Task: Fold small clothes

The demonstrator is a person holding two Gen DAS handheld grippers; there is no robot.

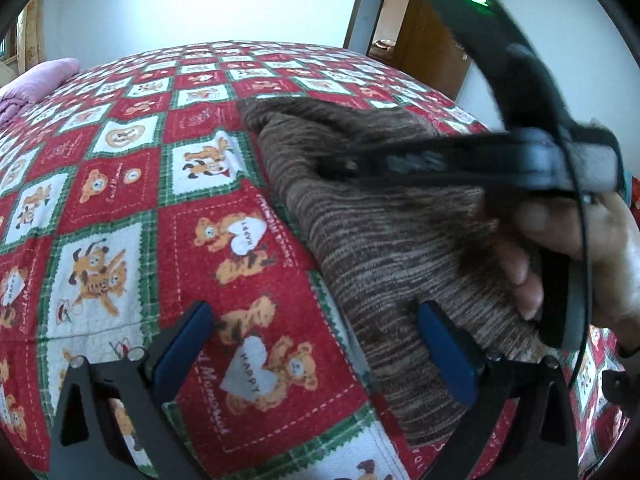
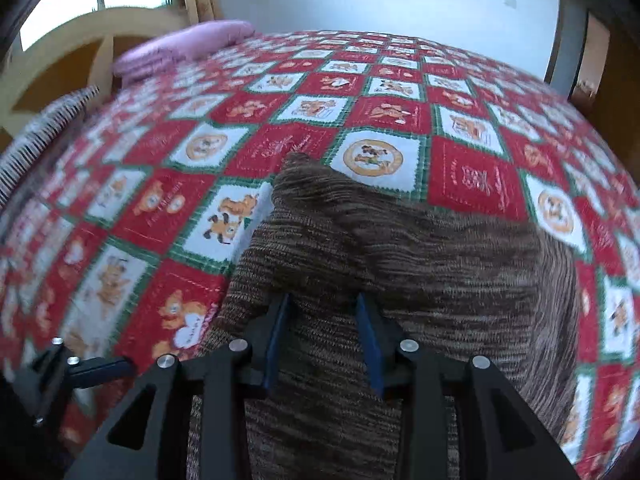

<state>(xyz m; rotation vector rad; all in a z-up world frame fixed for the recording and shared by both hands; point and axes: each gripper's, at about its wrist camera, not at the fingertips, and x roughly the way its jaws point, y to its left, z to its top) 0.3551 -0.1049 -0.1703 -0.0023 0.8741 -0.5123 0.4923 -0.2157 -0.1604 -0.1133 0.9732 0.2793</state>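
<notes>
A brown striped knit garment [image 1: 384, 232] lies on the red, white and green bear-print bedspread [image 1: 132, 208]. My left gripper [image 1: 316, 320] is open and empty, low over the bedspread at the garment's left edge; its right finger [image 1: 448, 352] overlaps the cloth. In the left wrist view the right gripper [image 1: 472, 160] reaches in from the right over the garment, held by a hand [image 1: 560, 248], blurred. In the right wrist view my right gripper [image 2: 323, 320] hovers over the garment [image 2: 400, 248] with its jaws partly open and brown cloth between them; a grip is not clear.
A pink folded blanket [image 2: 180, 48] lies at the bed's far left corner by a wooden headboard [image 2: 60, 52]. A striped cloth [image 2: 36, 140] lies at the left edge. A wooden door [image 1: 432, 32] stands open behind the bed.
</notes>
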